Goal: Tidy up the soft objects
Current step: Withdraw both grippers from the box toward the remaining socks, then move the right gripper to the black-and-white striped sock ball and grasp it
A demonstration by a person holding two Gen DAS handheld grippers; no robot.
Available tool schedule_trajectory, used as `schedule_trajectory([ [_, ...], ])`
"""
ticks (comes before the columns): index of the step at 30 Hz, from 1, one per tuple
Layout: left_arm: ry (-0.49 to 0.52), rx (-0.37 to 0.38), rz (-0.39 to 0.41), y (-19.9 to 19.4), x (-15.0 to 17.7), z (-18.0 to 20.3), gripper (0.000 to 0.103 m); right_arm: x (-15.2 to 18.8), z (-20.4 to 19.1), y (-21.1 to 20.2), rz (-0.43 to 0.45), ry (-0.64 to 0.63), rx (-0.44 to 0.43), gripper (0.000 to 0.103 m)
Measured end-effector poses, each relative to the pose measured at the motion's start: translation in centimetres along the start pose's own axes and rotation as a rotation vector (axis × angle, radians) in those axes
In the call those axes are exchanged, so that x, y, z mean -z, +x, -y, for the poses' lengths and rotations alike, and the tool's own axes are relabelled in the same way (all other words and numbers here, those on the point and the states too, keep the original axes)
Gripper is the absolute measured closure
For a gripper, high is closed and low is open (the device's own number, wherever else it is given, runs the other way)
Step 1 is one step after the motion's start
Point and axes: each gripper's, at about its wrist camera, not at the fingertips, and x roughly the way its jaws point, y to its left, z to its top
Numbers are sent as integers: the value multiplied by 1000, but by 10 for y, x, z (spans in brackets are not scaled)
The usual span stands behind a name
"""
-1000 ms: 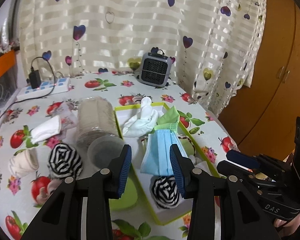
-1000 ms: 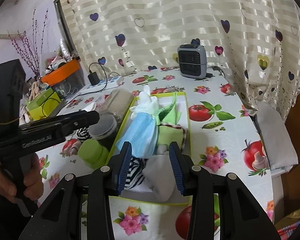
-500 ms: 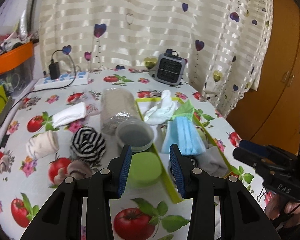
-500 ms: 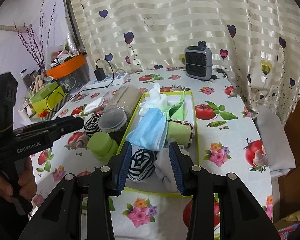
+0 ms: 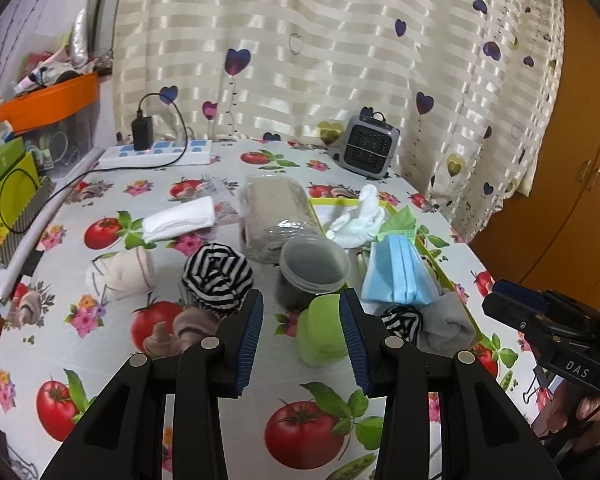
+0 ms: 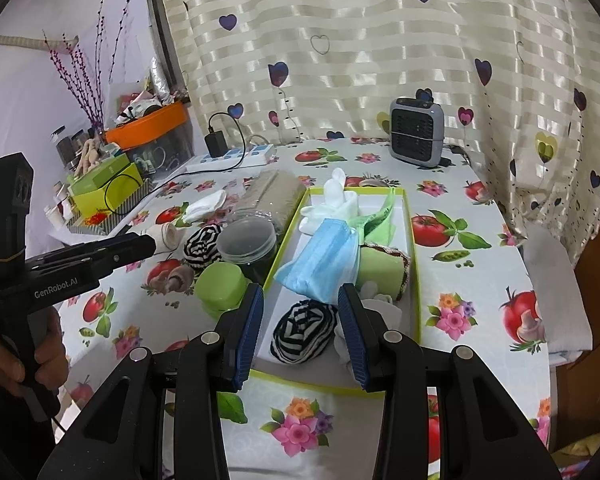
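Table: a round table (image 5: pixel 228 364) under a white oilcloth printed with tomatoes and flowers carries everything.
Tray: a shallow white box with a lime-green rim (image 6: pixel 414 264) lies at the table's 3 o'clock side in the left wrist view, and at centre in the right wrist view.
Already in the tray: a pale blue pleated face mask (image 6: pixel 320 260), a white glove (image 6: pixel 332 200) at its 12 o'clock end, a light green cloth (image 6: pixel 380 216), a folded green towel with a brown edge (image 6: pixel 380 270), a black-and-white striped sock ball (image 6: pixel 304 330) at its 6 o'clock end, and a grey-white sock (image 5: pixel 446 322) just beside that ball.
Still outside: a second striped sock ball (image 5: pixel 216 276), a cream rolled sock (image 5: pixel 120 272) at its 9 o'clock, and a folded white cloth (image 5: pixel 178 218) at its 11 o'clock, all on the oilcloth.
Not soft: a clear plastic jar lying on its side (image 5: pixel 278 216), a small dark tub with a clear lid (image 5: pixel 312 268) and a lime-green lid (image 5: pixel 322 334) sit between the loose socks and the tray.
Progress: I judge it about two-thirds done; three soft pieces remain.
Left gripper (image 5: pixel 301 336): blue-padded jaws apart, nothing between them, above the oilcloth near the loose striped ball.
Right gripper (image 6: pixel 300 332): jaws apart and empty, poised over the tray's 6 o'clock end; its striped ball shows in the gap, with no contact visible.
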Motion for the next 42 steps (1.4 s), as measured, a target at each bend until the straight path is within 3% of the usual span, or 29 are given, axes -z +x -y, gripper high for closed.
schedule_trajectory([
  [29,-107,-66,-22,-2,16,-57,65,-8,-22,16,-17,-50,-51,63],
  [42,-182,-135,-17,-5,17,-96,65,-20,-60,43,-46,-134,-136,63],
])
